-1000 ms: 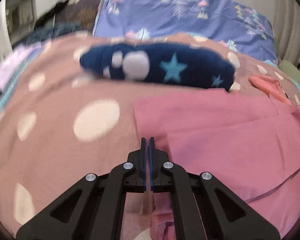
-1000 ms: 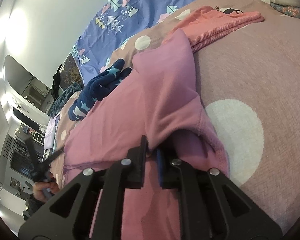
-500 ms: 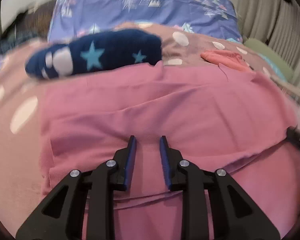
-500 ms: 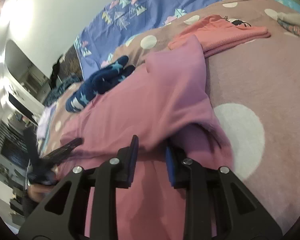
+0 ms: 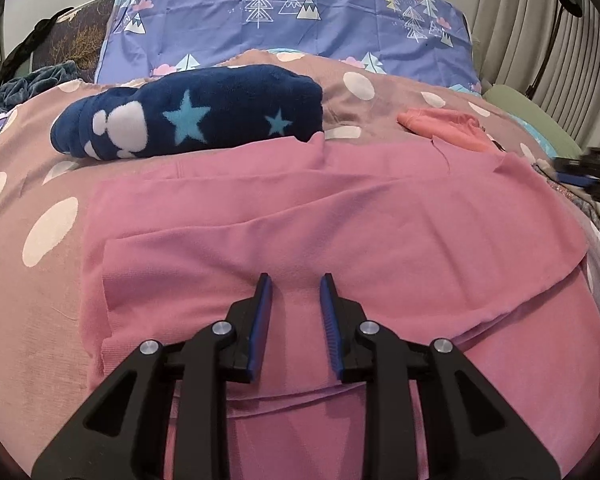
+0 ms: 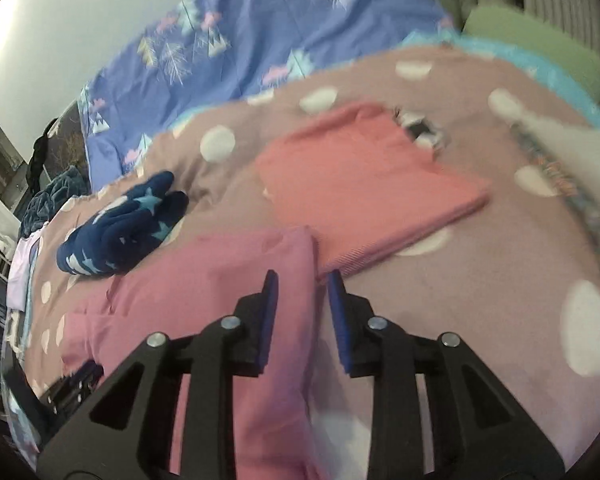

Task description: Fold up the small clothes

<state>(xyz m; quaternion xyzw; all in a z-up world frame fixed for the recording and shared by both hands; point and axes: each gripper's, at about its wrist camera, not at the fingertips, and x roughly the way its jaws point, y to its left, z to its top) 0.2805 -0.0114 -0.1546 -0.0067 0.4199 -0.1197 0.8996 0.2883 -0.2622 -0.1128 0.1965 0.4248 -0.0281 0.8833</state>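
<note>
Honestly, no readable writing anywhere. Hovering with left gripper (image 5: 292,284) and right gripper (image 6: 298,280) both released, gripping nothing, over the pink garment (image 5: 340,216) lying folded on the polka-dot bed (image 5: 32,184).

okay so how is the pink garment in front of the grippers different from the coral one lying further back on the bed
The pink garment is a cooler, purplish pink; the coral garment is orange-pink. The pink one lies spread in a loose fold with creases and an uneven lower edge; the coral one is a compact, squared stack. The pink one lies right under both open grippers; the coral one lies beyond it, its near edge close to the pink one's corner. Both rest on the polka-dot blanket.
</note>
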